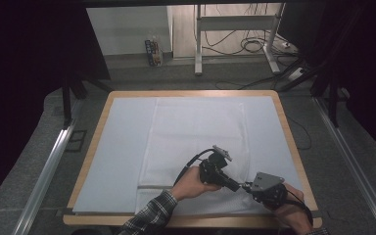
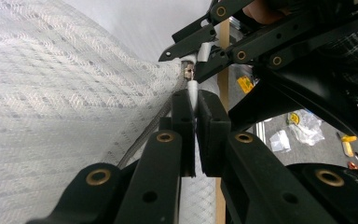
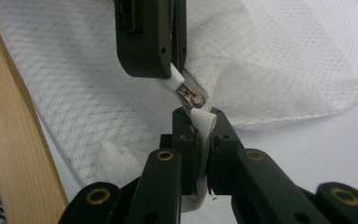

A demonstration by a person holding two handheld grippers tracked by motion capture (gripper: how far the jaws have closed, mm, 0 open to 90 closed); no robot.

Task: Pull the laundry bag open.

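**Mesh bag zipper held between two grippers**

Mesh bag (image 1: 196,142) lies flat on the pale cloth (image 1: 122,147) covering the desk (image 1: 293,147), its zipper end at the near right corner. Nearest the person, the right gripper (image 3: 199,122) has its fingers closed on a white fabric tab (image 3: 204,121) just beside the metal zipper slider (image 3: 186,95). Facing it from the other side of the slider, the left gripper (image 2: 195,105) has its fingers clamped on a white strip (image 2: 192,91) of the bag's edge. Beyond both, the bag's white netting spreads toward the desk's far edge.
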